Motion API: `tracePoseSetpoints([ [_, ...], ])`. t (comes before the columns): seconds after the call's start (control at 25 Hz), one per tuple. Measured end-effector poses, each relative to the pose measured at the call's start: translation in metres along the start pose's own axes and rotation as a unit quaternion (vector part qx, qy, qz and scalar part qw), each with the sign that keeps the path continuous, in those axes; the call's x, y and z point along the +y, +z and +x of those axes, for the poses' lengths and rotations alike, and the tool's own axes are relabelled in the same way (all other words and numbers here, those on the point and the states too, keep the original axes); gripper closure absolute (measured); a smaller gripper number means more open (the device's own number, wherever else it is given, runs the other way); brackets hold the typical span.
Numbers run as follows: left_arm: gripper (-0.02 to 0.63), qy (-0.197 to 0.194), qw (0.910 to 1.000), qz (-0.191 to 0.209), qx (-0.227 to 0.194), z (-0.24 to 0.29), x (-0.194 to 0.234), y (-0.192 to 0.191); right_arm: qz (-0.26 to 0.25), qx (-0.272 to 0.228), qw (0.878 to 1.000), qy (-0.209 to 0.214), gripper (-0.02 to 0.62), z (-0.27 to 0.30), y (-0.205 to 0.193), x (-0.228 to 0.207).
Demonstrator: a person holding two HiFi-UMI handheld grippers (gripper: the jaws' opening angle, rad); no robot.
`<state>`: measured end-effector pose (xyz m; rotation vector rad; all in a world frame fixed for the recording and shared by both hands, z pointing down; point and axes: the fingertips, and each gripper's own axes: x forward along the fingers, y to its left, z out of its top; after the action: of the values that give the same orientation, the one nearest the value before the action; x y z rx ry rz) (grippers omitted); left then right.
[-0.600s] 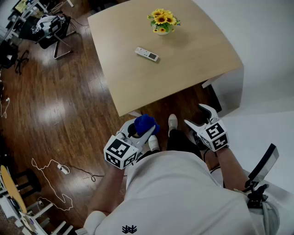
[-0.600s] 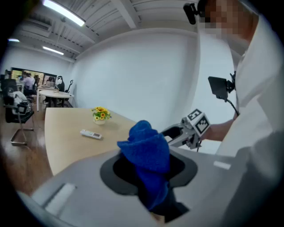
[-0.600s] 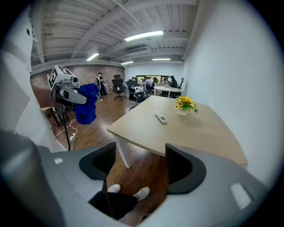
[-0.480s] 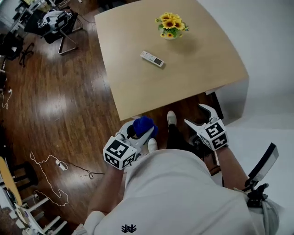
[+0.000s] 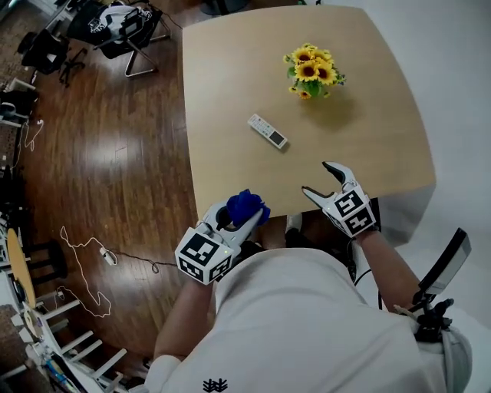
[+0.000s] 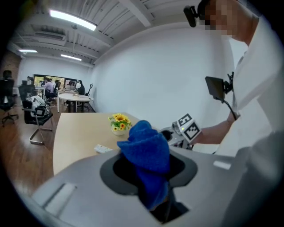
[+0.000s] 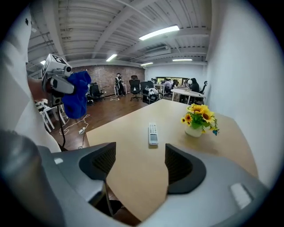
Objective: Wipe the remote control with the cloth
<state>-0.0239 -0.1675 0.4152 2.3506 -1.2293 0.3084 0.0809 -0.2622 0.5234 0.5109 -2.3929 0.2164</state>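
A white remote control (image 5: 268,131) lies flat near the middle of the light wooden table (image 5: 230,77); it also shows in the left gripper view (image 6: 103,149) and the right gripper view (image 7: 152,133). My left gripper (image 5: 244,212) hangs just before the table's near edge, shut on a bunched blue cloth (image 5: 247,206) that bulges up out of its jaws (image 6: 146,150). My right gripper (image 5: 320,179) is open and empty over the near edge of the table, its jaws (image 7: 137,162) facing the remote from a distance.
A small pot of yellow flowers (image 5: 311,71) stands on the table beyond the remote, to its right. Office chairs (image 5: 123,23) stand on the wooden floor at the far left. A loose cable (image 5: 84,276) lies on the floor left of me.
I have stepped closer to the table. Both grippers moved forward with me; the right one now reaches over the table's near edge. The cloth stays held in the left gripper.
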Motion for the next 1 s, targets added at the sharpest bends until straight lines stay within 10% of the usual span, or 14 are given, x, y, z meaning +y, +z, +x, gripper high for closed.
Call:
tracePoseSetpoints([
  [1.0,0.46,0.072,0.9969,-0.003,0.029,-0.064,0.108,0.019,0.006,0.061,0.998,0.016,0.258,0.262,0.016,-0.047],
])
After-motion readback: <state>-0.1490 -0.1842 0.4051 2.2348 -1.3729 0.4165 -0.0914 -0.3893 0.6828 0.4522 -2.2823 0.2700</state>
